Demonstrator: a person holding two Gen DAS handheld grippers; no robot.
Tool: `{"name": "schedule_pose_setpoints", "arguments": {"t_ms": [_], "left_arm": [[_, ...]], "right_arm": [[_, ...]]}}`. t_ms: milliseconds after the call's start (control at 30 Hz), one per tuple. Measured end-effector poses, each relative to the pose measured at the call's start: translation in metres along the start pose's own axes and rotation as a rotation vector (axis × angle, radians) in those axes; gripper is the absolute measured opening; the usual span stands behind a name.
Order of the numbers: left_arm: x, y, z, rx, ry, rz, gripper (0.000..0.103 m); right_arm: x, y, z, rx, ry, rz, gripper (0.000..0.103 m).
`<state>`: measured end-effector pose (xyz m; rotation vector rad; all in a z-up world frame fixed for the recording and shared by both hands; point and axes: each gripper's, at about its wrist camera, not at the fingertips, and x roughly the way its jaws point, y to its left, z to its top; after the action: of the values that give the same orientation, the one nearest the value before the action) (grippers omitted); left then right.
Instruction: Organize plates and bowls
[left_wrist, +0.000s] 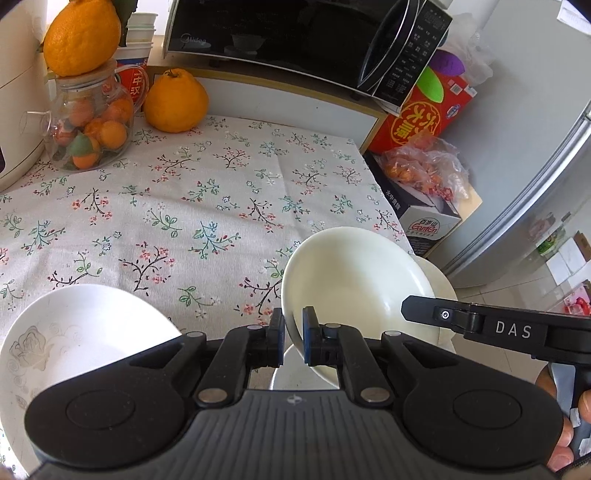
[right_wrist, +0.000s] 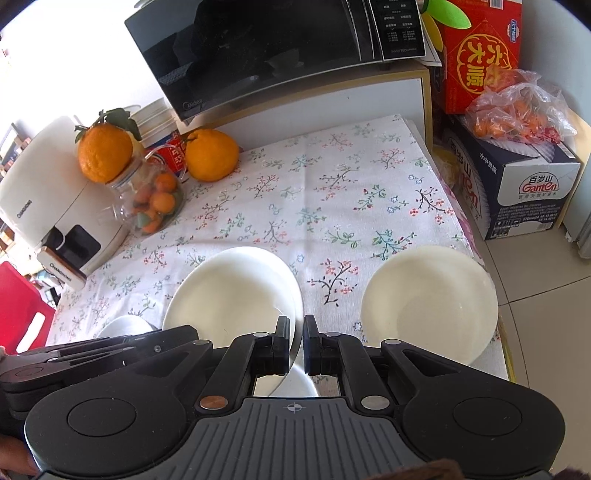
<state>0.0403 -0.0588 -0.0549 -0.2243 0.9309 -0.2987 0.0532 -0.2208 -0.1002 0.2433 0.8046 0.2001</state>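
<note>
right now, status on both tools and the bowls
Left tool shut on cream bowl. Right tool shut on same bowl's rim. Second bowl sits right. Nothing blocking.

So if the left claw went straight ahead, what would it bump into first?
The left claw is pinching the white plate by its rim. Ahead lies only flowery tablecloth, so it would probably first reach the cabinet under the microwave. Depth is hard to judge.

Floral tablecloth (left_wrist: 207, 206) spread across the table. At twelve o'clock, black microwave (left_wrist: 295, 33) on a pale cabinet (right_wrist: 332, 107). At nine, white appliance (right_wrist: 55, 199). At three, grey fridge (left_wrist: 535, 155), stacked cartons (right_wrist: 517, 184), pale floor tiles (right_wrist: 535, 332). Bright daylight.
</note>
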Motion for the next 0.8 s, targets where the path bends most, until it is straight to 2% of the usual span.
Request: {"name": "schedule_pose_setpoints", "arguments": {"t_ms": [267, 467, 633, 800], "left_arm": [[-0.006, -0.002, -0.016, 0.033, 0.012, 0.027, 0.009], [-0.005, -0.006, -0.028, 0.052, 0.036, 0.038, 0.010], [-0.008, -0.008, -0.032, 0.082, 0.026, 0.070, 0.010], [-0.001, -0.009, -0.035, 0.101, 0.060, 0.094, 0.012]], "right_arm": [[-0.014, 0.006, -0.023, -0.042, 0.000, 0.020, 0.008], [-0.014, 0.004, -0.027, -0.046, 0.024, 0.020, 0.008], [-0.011, 0.006, -0.033, -0.065, 0.059, 0.023, 0.009], [-0.006, 0.008, -0.034, -0.071, 0.082, 0.015, 0.011]]}}
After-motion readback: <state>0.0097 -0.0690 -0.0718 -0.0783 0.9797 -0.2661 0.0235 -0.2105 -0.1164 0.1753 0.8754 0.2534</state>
